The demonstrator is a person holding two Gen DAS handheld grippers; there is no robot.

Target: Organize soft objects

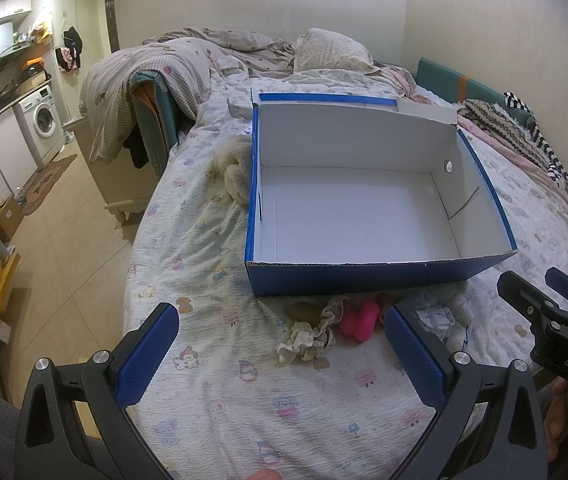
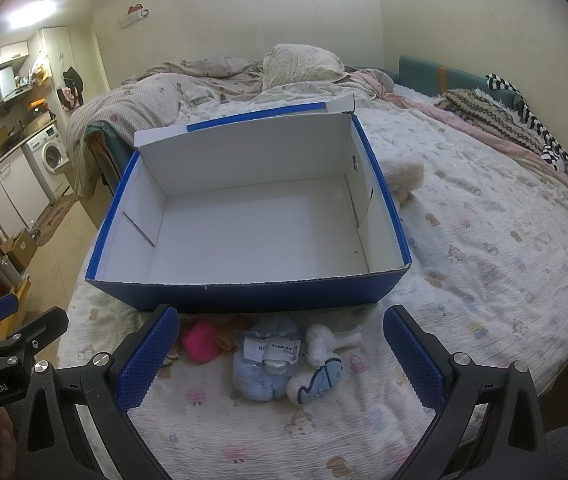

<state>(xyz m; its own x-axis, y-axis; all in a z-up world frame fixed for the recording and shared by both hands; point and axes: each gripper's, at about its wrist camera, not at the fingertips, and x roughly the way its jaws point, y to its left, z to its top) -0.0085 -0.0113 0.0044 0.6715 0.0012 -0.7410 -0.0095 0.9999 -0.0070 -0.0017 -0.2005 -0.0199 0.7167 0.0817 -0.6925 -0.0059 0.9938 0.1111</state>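
An empty blue box [image 1: 364,280] with a white inside stands open on the bed; it also shows in the right wrist view [image 2: 244,296]. In front of it lie soft toys: a pink one [image 1: 360,322] [image 2: 200,340], a frilly cream doll [image 1: 308,338], a blue plush with tags [image 2: 264,360] and a white-and-blue plush [image 2: 320,368]. A cream fluffy toy [image 1: 234,176] [image 2: 404,174] lies beside the box. My left gripper [image 1: 280,360] is open and empty above the sheet, near the doll. My right gripper [image 2: 280,360] is open and empty over the blue plush.
The bed's patterned sheet [image 1: 244,400] runs to an edge on the left, with tiled floor [image 1: 64,260] below. Rumpled bedding and a pillow [image 1: 332,54] lie behind the box. Knitted and striped clothes [image 2: 524,132] lie along the right side.
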